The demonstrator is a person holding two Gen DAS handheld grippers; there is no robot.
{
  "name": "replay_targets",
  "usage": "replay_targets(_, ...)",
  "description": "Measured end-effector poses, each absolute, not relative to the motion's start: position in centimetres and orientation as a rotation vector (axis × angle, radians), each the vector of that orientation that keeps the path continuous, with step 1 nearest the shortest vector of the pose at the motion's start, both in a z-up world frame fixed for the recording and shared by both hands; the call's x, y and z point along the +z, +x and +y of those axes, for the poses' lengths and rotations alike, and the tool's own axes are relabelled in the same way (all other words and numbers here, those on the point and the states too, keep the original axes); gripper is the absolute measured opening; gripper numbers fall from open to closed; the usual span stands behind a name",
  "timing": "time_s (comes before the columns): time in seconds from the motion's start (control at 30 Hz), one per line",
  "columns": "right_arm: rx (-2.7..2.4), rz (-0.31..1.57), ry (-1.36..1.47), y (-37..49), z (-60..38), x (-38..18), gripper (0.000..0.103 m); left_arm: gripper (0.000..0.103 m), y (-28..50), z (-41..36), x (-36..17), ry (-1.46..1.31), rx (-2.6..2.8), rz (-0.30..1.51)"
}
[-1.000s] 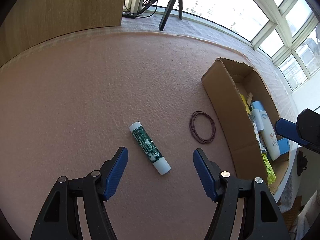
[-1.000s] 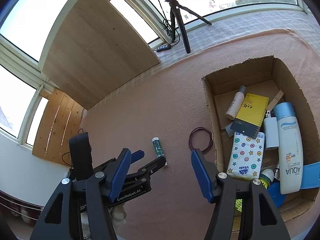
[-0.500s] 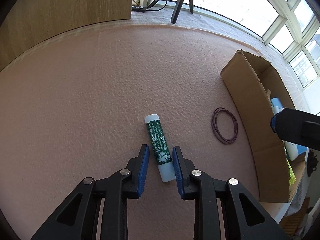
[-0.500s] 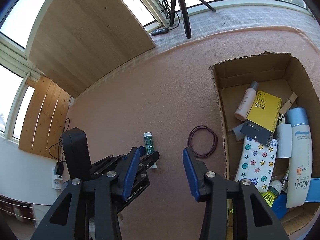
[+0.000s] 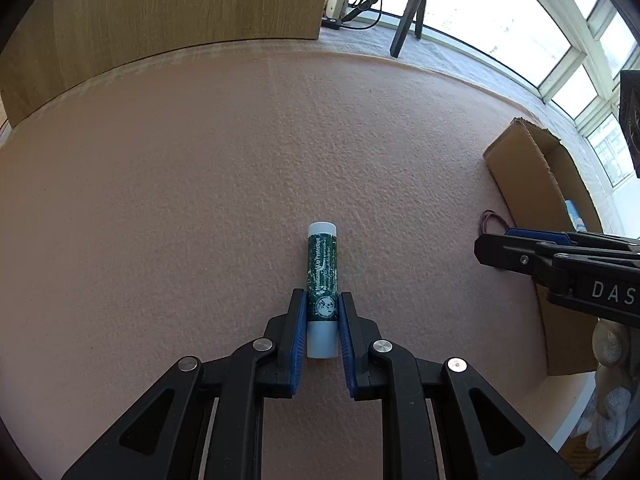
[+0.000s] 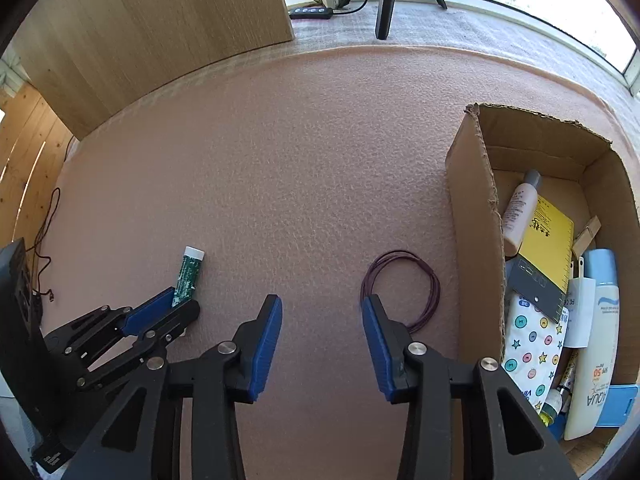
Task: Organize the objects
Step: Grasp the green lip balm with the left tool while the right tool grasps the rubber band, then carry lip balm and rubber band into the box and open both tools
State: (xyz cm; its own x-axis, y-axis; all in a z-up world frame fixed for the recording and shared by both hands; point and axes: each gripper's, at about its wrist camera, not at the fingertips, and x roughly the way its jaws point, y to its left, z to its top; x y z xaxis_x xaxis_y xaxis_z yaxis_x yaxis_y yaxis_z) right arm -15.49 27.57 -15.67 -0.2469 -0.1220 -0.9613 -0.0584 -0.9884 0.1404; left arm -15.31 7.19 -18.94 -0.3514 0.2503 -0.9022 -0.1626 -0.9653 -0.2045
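Note:
A green lip balm tube with white ends lies on the pink mat. My left gripper is shut on its near end; both also show in the right wrist view, the tube and the gripper. My right gripper is open and empty, low over the mat, with its right finger at the edge of a dark red rubber band loop. A cardboard box at the right holds a sunscreen bottle, a yellow card, a star-print tissue pack and other small items.
A wooden panel stands at the back left of the mat. A tripod and a power strip stand by the windows behind. The right gripper shows at the right edge of the left wrist view.
My left gripper moved forward and closed from wide open onto the lip balm tube. My right gripper came lower and nearer the rubber band, its fingers somewhat narrower.

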Motion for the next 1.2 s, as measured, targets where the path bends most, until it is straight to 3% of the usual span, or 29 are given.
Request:
replay_targets(0.47,-2.464,-0.088,1.95,-16.3,27.9,-17.9,0.037,0.017,-15.2,4.1,-19.2,-1.623,2.399,-0.194)
replay_targets(0.57,-2.453,-0.062,1.933,-16.1,27.6,-17.8,0.029,0.017,-15.1,4.0,-19.3,-1.623,2.395,-0.205)
replay_targets(0.6,-2.447,-0.065,1.933,-16.0,27.7,-17.7,0.023,0.017,-15.1,4.0,-19.3,-1.622,2.394,-0.21)
replay_targets(0.63,-2.437,-0.072,1.931,-16.0,27.8,-17.7,0.012,0.017,-15.1,3.9,-19.3,-1.622,2.393,-0.217)
replay_targets(0.7,-2.407,-0.114,1.929,-15.8,28.0,-17.7,0.003,0.017,-15.1,3.7,-19.3,-1.621,2.391,-0.224)
replay_targets(1.2,-2.388,-0.406,1.776,-13.2,29.3,-14.5,0.002,0.016,-14.2,2.4,-18.5,-1.604,2.397,-0.3)
